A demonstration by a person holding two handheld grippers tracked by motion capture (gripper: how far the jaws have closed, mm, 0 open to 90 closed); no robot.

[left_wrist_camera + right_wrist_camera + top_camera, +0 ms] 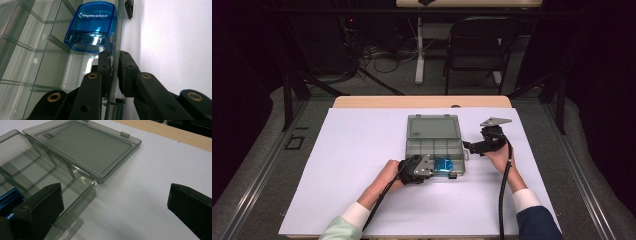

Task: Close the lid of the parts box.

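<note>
Pinching clear smoky box (pixel 30 50) wall: left tool (pixel 114 60); right tool (pixel 115 202) agape, empty.

The table (pixel 362 150) is covered by a white sheet, with a strip of bare light wood showing along its far edge. Directly on the white surface, a little right of centre, lies a clear grey compartment box (pixel 434 150), its hinged lid (pixel 433 128) folded back flat onto the table on the far side. A small black piece (pixel 452 175) lies on the sheet just beside the box's near edge.
</note>
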